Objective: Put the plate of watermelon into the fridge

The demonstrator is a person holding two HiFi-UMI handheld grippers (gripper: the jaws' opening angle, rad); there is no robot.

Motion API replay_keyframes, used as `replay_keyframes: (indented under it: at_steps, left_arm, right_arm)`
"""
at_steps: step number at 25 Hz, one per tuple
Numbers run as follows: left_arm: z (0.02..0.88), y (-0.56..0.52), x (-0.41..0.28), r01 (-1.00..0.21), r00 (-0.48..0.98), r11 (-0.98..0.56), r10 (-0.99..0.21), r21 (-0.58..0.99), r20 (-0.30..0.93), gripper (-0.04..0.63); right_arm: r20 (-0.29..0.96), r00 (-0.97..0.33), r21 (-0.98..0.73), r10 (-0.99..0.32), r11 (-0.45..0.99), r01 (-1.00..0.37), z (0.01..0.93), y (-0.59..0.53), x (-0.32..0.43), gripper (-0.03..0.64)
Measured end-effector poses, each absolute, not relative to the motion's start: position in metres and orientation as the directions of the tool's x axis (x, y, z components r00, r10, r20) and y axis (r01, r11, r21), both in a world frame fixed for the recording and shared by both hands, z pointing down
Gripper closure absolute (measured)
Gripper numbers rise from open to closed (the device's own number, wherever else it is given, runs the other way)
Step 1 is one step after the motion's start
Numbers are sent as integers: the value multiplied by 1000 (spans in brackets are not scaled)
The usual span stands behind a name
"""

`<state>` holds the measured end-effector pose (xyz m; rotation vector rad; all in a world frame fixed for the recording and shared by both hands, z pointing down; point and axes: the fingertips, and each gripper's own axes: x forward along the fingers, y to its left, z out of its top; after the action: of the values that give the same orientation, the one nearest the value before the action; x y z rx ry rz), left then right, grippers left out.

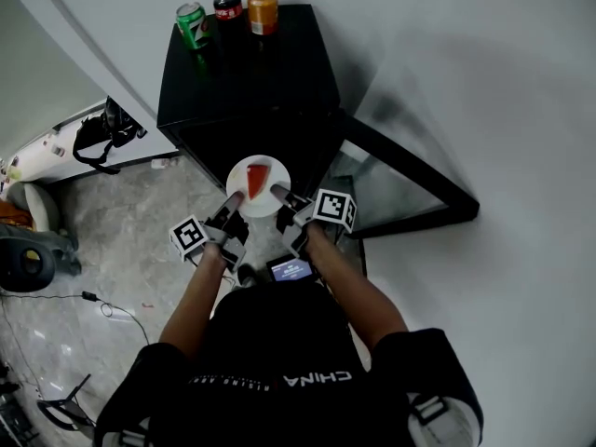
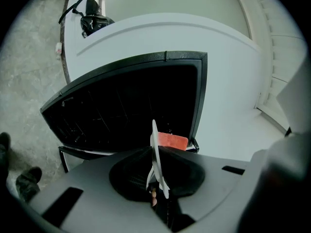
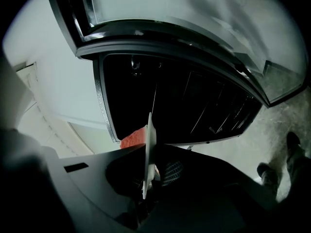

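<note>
A white plate [image 1: 258,186] with a red watermelon slice [image 1: 256,180] hangs level in front of the open black fridge [image 1: 251,82]. My left gripper [image 1: 231,214] is shut on the plate's near-left rim and my right gripper [image 1: 279,196] is shut on its near-right rim. In the left gripper view the plate [image 2: 156,154] runs edge-on between the jaws, with the slice [image 2: 171,141] to its right and the dark fridge interior [image 2: 126,106] beyond. The right gripper view shows the same plate [image 3: 148,149] edge-on, the slice [image 3: 133,139] to its left, wire shelves inside.
The fridge's glass door [image 1: 400,189] stands swung open to the right. On the fridge top stand a green can [image 1: 192,23], a cola bottle [image 1: 227,0] and an orange can [image 1: 263,10]. A black bag [image 1: 102,133] and cables lie on the marble floor at left.
</note>
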<state>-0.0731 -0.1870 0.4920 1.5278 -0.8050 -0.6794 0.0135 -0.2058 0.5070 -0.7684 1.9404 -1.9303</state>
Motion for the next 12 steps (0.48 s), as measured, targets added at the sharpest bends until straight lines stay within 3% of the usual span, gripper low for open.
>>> replay_keyframes:
  at_steps: [12]
  left_arm:
    - [501,-194,-85,-101,623,-31,-781,994,39,551]
  right_arm:
    - [182,-799,-981,-573,-54,-184,513,-210,2,586]
